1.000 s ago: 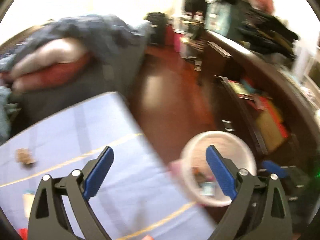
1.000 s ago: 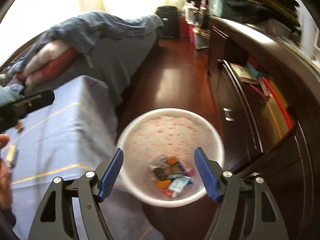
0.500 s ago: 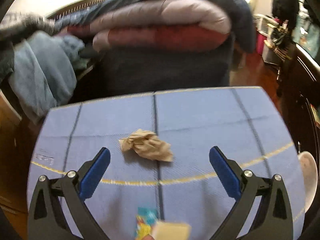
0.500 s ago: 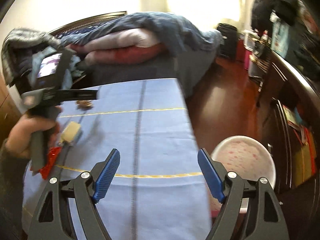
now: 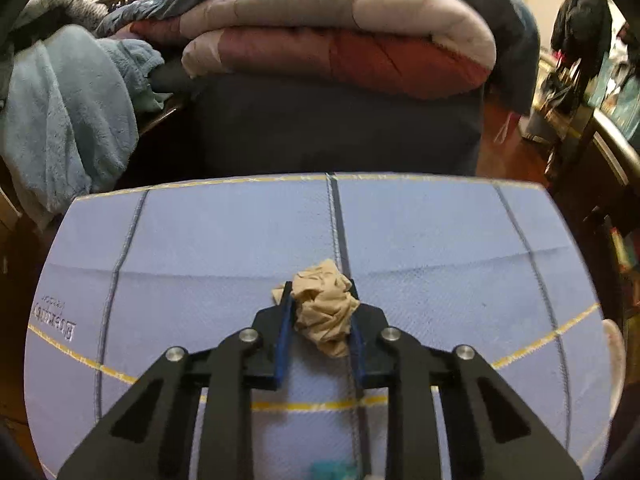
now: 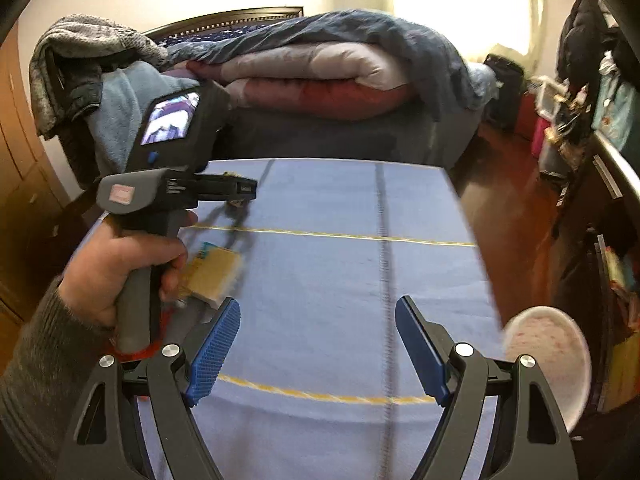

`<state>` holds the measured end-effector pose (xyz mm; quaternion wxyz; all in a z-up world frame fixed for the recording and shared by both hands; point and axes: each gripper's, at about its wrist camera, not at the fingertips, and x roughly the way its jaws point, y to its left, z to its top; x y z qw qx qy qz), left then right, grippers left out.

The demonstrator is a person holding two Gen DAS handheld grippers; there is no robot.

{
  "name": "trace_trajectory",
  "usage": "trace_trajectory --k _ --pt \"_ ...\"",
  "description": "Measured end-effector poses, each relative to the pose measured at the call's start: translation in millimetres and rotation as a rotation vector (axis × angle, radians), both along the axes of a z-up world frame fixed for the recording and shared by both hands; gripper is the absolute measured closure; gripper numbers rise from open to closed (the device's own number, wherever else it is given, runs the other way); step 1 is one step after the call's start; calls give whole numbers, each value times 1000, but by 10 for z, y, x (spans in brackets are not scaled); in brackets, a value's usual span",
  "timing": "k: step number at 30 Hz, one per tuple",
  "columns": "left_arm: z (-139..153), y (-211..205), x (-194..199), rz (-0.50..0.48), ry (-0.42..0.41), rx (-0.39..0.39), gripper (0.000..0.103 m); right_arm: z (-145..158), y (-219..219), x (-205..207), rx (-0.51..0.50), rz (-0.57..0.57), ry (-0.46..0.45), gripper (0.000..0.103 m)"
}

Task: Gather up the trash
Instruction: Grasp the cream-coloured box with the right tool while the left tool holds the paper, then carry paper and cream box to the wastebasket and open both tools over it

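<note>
Beyond both tools sits the bed (image 5: 340, 128), dark-sided and piled with a folded pink, red and grey quilt (image 5: 340, 40). Nearer, and under both tools, spreads the desk in its blue cloth with yellow lines and dark seams (image 5: 440, 240).

Off to the right of the right hand-held gripper (image 6: 318, 354), past the desk's edge and lower down, there's the round white waste bin with pinkish speckles (image 6: 548, 354); its contents can't be made out here.

That right hand-held gripper hangs over the cloth with its blue pads spread wide, nothing between them.

The left hand-held gripper (image 5: 320, 316) is down at the cloth, its blue pads drawn in close on either side of the crumpled tan paper wad (image 5: 324, 308), pressing against it. The wad sits squarely between the fingertips, by the dark centre seam. In the right wrist view the person's left hand (image 6: 116, 268) is wrapped round the grey handle, and the wad is only a brownish blur at the tip.

Just behind the left tool, at the person's side, lies a flat tan card packet with a blue-printed edge (image 6: 212, 276).
</note>
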<state>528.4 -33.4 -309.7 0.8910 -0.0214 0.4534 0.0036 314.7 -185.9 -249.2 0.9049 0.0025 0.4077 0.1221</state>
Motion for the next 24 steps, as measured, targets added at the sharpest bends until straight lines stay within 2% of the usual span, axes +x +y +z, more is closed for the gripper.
trace_trajectory --k 6,10,15,17,18,24 --pt "399 343 -329 27 -107 34 79 -182 409 270 61 30 78 26" --pt "565 537 -518 39 -141 51 79 -276 652 373 44 29 100 36" --pt "641 713 -645 42 -156 36 78 -387 885 473 20 24 135 40" --pt "649 759 -666 37 -157 25 78 -430 933 492 3 25 142 56" --pt "648 770 -679 34 -157 19 78 -455 958 497 1 26 152 58" --pt "657 781 -737 16 -163 -20 78 -459 910 499 10 8 153 60"
